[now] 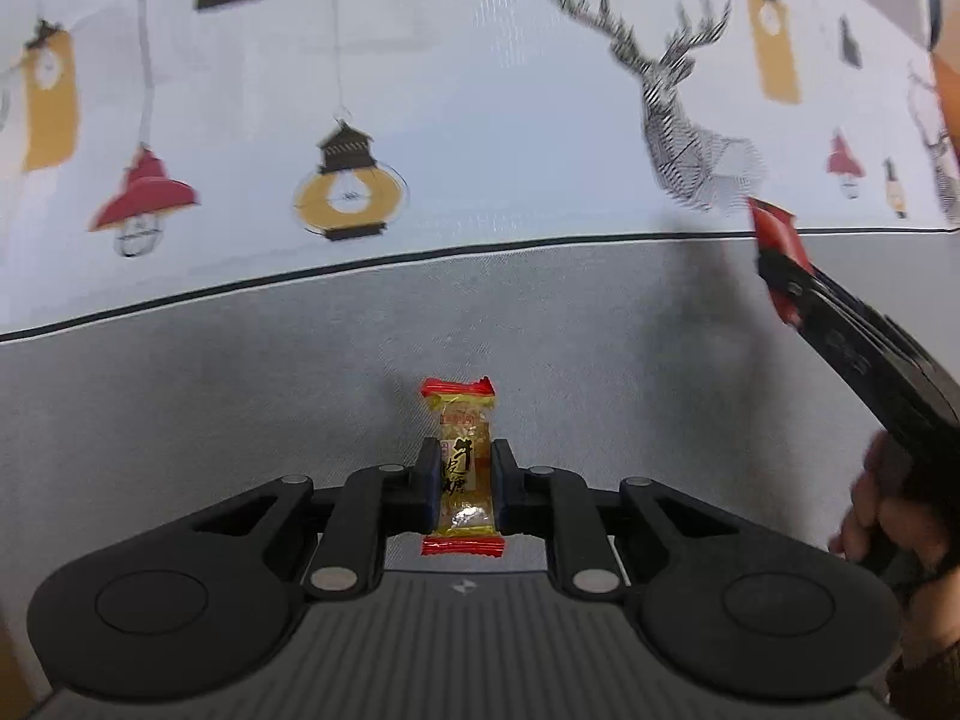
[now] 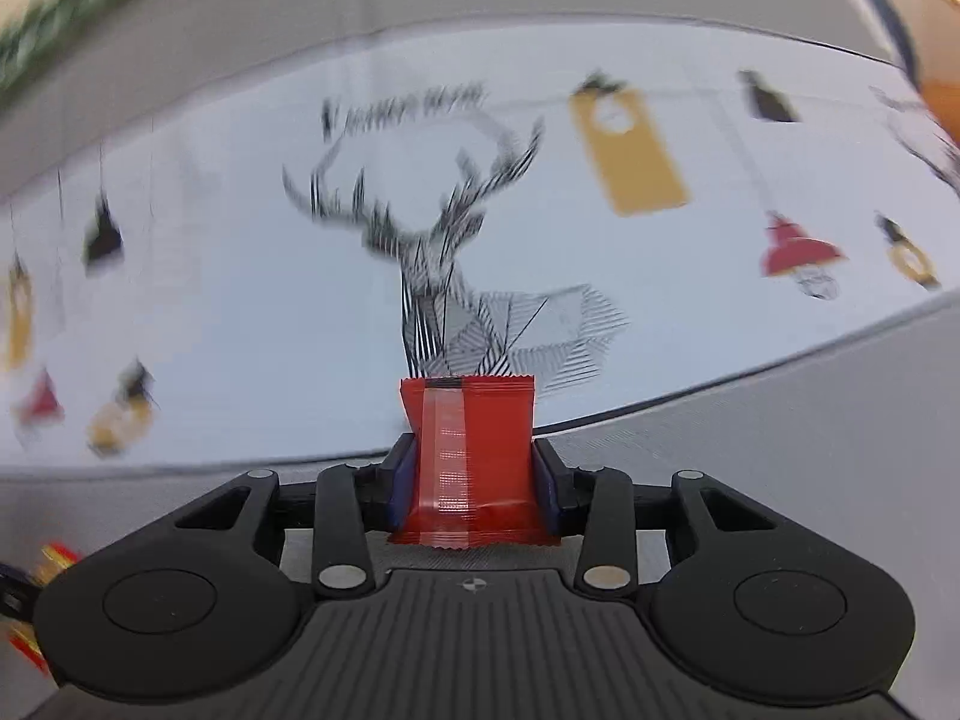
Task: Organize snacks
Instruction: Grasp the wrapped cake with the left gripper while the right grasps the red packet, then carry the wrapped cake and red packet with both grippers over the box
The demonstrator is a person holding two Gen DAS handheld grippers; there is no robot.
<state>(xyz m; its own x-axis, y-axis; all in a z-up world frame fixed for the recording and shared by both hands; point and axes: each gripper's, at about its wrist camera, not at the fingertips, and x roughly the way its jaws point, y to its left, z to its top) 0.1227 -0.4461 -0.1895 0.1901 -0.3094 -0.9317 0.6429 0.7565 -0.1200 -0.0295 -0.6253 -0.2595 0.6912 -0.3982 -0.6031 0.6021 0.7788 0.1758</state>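
The left gripper (image 1: 463, 489) is clenched on a gold candy (image 1: 462, 468), held upright above the grey surface (image 1: 240, 396); the right gripper (image 2: 474, 480) grasps a red packet (image 2: 474, 462) near the patterned cloth's (image 2: 240, 312) edge

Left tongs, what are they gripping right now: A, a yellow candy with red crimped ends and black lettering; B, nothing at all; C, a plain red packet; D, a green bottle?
A: the left tongs are shut on the yellow candy, whose red ends stick out above and below the pads; the plain red packet sits in the right tongs.
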